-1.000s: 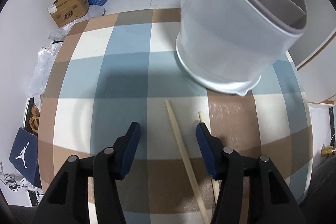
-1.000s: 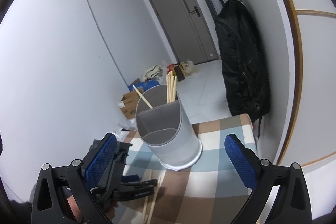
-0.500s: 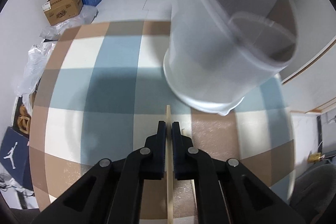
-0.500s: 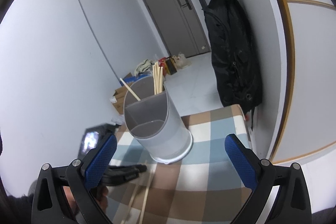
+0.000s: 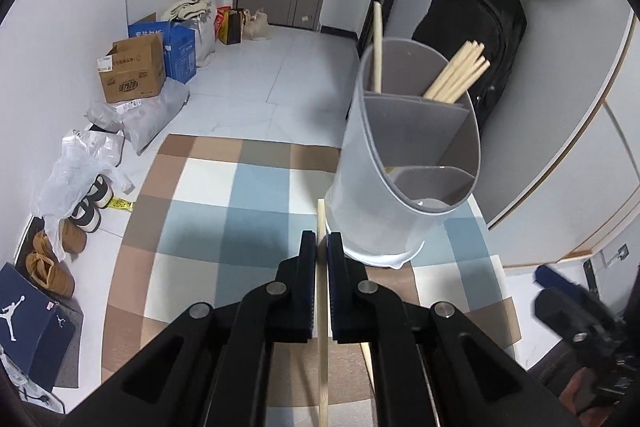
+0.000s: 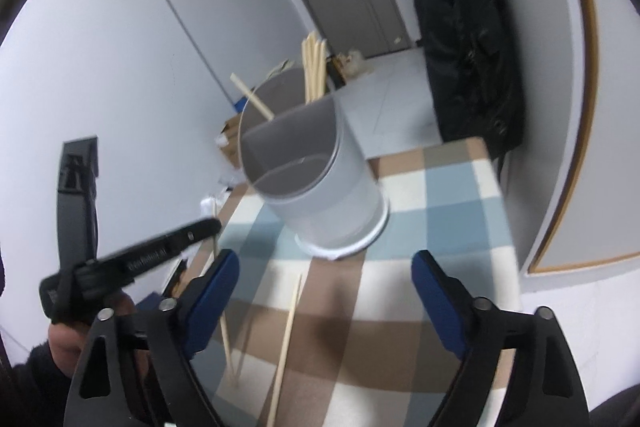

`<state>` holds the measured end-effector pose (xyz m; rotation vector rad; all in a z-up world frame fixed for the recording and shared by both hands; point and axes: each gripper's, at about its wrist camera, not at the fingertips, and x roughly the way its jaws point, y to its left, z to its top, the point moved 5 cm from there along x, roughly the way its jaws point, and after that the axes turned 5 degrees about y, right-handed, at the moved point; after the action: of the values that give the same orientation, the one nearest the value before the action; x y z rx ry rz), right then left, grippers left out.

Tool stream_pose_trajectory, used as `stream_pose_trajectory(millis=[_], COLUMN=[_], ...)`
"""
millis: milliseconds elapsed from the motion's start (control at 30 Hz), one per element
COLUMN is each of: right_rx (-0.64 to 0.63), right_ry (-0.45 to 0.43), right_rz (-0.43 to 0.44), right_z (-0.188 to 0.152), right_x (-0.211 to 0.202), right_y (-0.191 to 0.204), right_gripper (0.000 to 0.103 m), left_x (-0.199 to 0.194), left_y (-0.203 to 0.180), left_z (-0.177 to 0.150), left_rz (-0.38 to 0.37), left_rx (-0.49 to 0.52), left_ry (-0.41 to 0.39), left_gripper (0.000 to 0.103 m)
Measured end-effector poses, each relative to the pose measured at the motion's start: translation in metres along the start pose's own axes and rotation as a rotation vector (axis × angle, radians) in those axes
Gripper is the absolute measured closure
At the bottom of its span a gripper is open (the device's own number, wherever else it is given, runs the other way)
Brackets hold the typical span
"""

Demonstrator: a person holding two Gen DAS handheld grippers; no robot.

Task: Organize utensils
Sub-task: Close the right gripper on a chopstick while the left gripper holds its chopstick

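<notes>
My left gripper (image 5: 321,241) is shut on a pale wooden chopstick (image 5: 323,367) and holds it lifted above the checked tablecloth (image 5: 200,227), its tip just left of the grey divided utensil holder (image 5: 384,187). The holder's back compartments contain a bundle of chopsticks (image 5: 456,75) and a single one (image 5: 377,47). In the right wrist view my right gripper (image 6: 324,263) hangs over the cloth with its jaws closing; a second chopstick (image 6: 288,335) lies on the cloth below, untouched by the pads. The left gripper (image 6: 160,251) with its chopstick (image 6: 224,311) is at the left there.
The holder (image 6: 316,179) stands near the table's far right corner, close to the white wall. A black backpack (image 5: 480,39) hangs behind it. On the floor to the left are cardboard boxes (image 5: 132,75), bags and shoes (image 5: 88,203). A hand (image 6: 64,343) grips the left tool.
The left gripper closed on the chopstick, then rose and tilted up with it. The right gripper sank toward the table and its jaws stand narrower.
</notes>
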<state>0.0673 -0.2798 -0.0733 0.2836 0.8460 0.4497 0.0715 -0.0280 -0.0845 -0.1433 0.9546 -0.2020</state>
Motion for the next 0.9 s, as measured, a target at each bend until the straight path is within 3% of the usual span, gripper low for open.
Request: stream_pose_trajectory(millis=[67, 467, 900], right_rx=[-0.017, -0.119, -0.187], right_ry=[0.026, 0.279, 0.463], right_rz=[0.001, 0.015, -0.049], right_z=[-0.005, -0.032, -0.034], right_x=[0.005, 0.056, 0.117], right_y=[0.004, 0.032, 0.053], right_gripper=[0.03, 0.055, 0.069], left_x=[-0.001, -0.038, -0.051], left_y=[0.008, 0.03, 0.048], left_z=[0.001, 0.003, 0.005], left_rz=[-0.009, -0.104, -0.133], left_rx=[-0.011, -0.061, -0.07], left_ry=[-0.004, -0.089, -0.124], left_gripper=[0.101, 0.101, 0.101])
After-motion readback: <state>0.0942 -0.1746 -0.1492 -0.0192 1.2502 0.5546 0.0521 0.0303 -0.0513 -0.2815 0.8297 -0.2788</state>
